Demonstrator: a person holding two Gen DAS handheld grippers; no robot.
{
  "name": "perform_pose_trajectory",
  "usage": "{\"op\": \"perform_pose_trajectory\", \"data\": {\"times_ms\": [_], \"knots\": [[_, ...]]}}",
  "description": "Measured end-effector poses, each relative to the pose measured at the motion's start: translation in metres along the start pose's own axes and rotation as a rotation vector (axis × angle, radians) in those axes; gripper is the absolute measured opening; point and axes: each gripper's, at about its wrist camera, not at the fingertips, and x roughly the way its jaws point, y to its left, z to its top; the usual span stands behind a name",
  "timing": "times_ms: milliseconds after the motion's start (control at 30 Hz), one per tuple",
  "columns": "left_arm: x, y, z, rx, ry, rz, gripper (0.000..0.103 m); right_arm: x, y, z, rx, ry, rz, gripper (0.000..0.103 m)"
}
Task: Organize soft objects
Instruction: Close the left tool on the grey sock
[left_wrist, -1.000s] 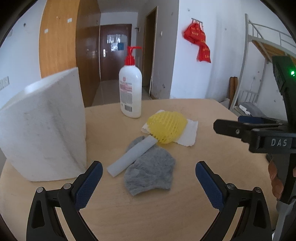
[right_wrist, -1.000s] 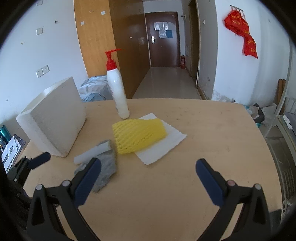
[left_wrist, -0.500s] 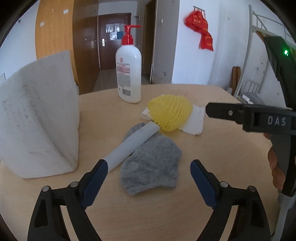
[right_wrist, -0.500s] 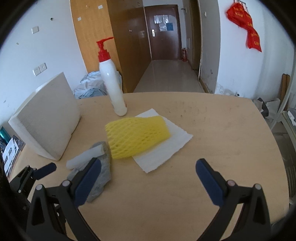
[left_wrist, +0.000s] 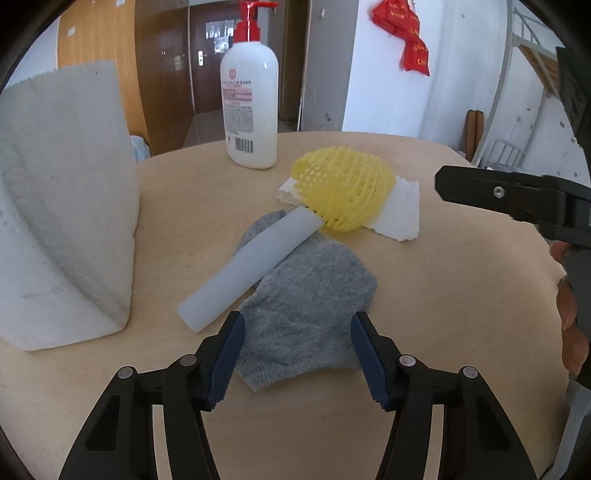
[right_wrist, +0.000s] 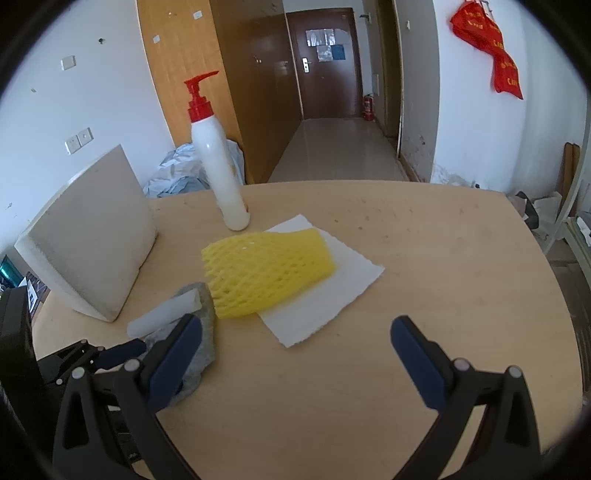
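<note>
Left gripper (left_wrist: 297, 332) low over the table (left_wrist: 424, 314), its blue pads (left_wrist: 231, 354) straddling the near part of the grey sock (left_wrist: 306, 295); jaws have just been closing and now stand about half wide, sock between them, pads beside the fabric with no clear squeeze visible. Sock lies flat at the 6 o'clock side of the table in the left wrist view. A white foam tube (left_wrist: 251, 269) rests across the sock's far-left part, running from about 8 o'clock toward 1 o'clock, its far end touching the yellow foam net (left_wrist: 343, 188). The net sits on a white paper towel (left_wrist: 400, 214), just beyond the sock. Right gripper (right_wrist: 295, 354) hangs over bare table, jaws wide, nothing between them; in the left wrist view one of its fingers (left_wrist: 498, 192) shows at 3 o'clock, with part of a hand (left_wrist: 569, 314) behind it. In the right wrist view the left gripper (right_wrist: 110, 354) sits at 8 o'clock by the sock (right_wrist: 201, 350). A large white foam block (left_wrist: 62, 206) stands at 9 o'clock, near the tube but apart. Farthest, at 12 o'clock, a white pump bottle (left_wrist: 251, 103) with a red pump stands upright.
</note>
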Motion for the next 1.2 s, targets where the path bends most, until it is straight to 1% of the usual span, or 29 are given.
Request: {"op": "perform_pose_trajectory", "data": {"times_ms": [133,167,200,233,300,367,400,500,667,767,867,900,1033,1100,1133,1200], "knots": [[0.002,0.0,0.002,0.005,0.0,0.003,0.061,0.001,-0.002,0.001,0.009,0.001,0.001,0.103],[0.002,0.0,0.002,0.005,-0.001,0.005,0.058,0.002,-0.003,0.001,0.012,0.001,0.002,0.103],[0.002,0.001,0.002,0.002,-0.003,0.008,0.05,0.002,-0.003,0.001,0.014,0.002,0.003,0.103],[0.001,0.001,0.002,0.002,-0.004,0.009,0.044,0.002,-0.004,0.001,0.016,0.002,0.004,0.103],[0.0,0.003,0.002,-0.01,-0.003,-0.002,0.024,0.001,-0.004,0.002,0.019,0.0,0.003,0.103],[0.0,0.003,0.001,-0.011,-0.001,0.003,0.018,0.001,-0.004,0.002,0.02,-0.003,0.005,0.103],[-0.001,0.003,0.0,-0.008,-0.002,0.013,0.011,0.001,-0.004,0.002,0.021,-0.005,0.004,0.103],[-0.005,0.001,-0.001,0.0,-0.011,0.003,0.005,0.002,-0.005,0.002,0.022,-0.003,0.001,0.103],[-0.018,-0.001,-0.004,0.019,-0.051,-0.007,0.004,0.002,-0.005,0.002,0.022,-0.006,0.001,0.103],[-0.017,-0.002,-0.002,0.026,-0.048,-0.027,0.004,0.001,-0.005,0.002,0.02,-0.009,0.005,0.103],[-0.019,0.002,-0.002,0.0,-0.037,-0.045,0.004,0.001,-0.005,0.002,0.022,-0.009,0.006,0.103],[-0.022,0.004,-0.002,-0.011,-0.045,-0.043,0.004,0.002,-0.005,0.002,0.022,-0.008,0.006,0.103],[-0.049,0.007,-0.004,-0.002,-0.102,-0.049,0.003,0.002,-0.004,0.003,0.025,-0.005,0.008,0.103],[-0.065,0.003,-0.009,0.029,-0.127,-0.052,0.003,0.002,-0.004,0.002,0.02,-0.004,0.007,0.103],[-0.071,0.003,-0.012,0.035,-0.134,-0.05,0.003,0.002,-0.003,0.003,0.019,-0.004,0.008,0.103],[-0.082,0.003,-0.016,0.038,-0.135,-0.074,0.003,0.002,-0.002,0.002,0.016,-0.004,0.007,0.103]]}}
